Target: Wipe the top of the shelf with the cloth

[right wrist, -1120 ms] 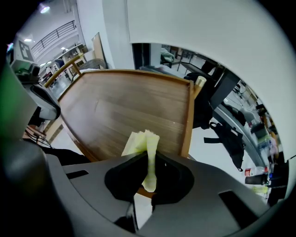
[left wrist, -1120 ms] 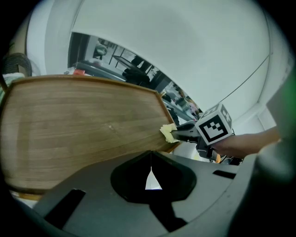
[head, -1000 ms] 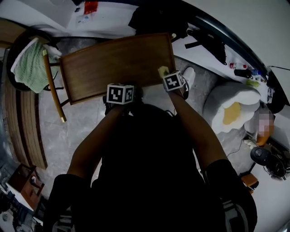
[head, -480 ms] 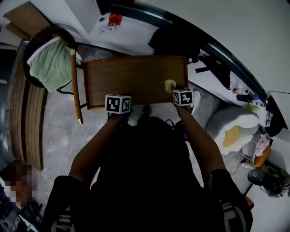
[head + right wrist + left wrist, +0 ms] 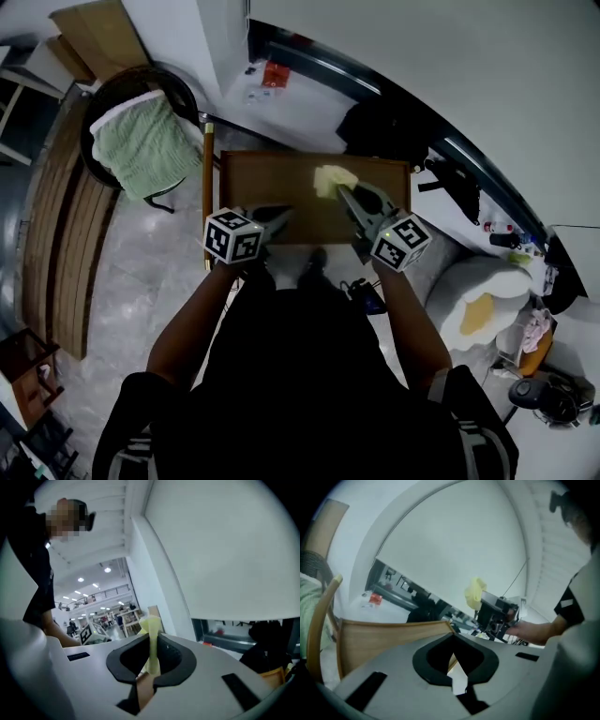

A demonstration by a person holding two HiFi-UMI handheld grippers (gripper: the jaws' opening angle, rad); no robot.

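Grey stone floor (image 5: 141, 281) is spreading under everything we are looking down on. On it the wooden shelf (image 5: 281, 187) is standing against the white wall (image 5: 450, 84), its flat brown top facing us. To the left of the shelf a round dark chair (image 5: 183, 89) is cradling a folded green towel (image 5: 141, 145), which is filling most of its seat and draping over the near rim. To our right a white cushion (image 5: 473, 281) with a yellow centre is lying on the floor.

We are holding both tools over the shelf top. The left gripper (image 5: 277, 214) is reaching over the near left part of the wood with its jaws pressed together and nothing between them; through the opening behind the tips we are seeing only the shelf's pale edge. Whether the tips are touching the wood, we cannot tell.

The right gripper (image 5: 345, 191) is reaching further across, toward the far edge of the shelf top. Its jaws are pinching the cloth (image 5: 333, 178), a small pale yellow rag. In the right gripper view the rag is running as a thin pinched strip through the opening and bunching out past the tips. In the left gripper view it is showing against the white wall, higher than the line of the shelf top and apart from the wood.
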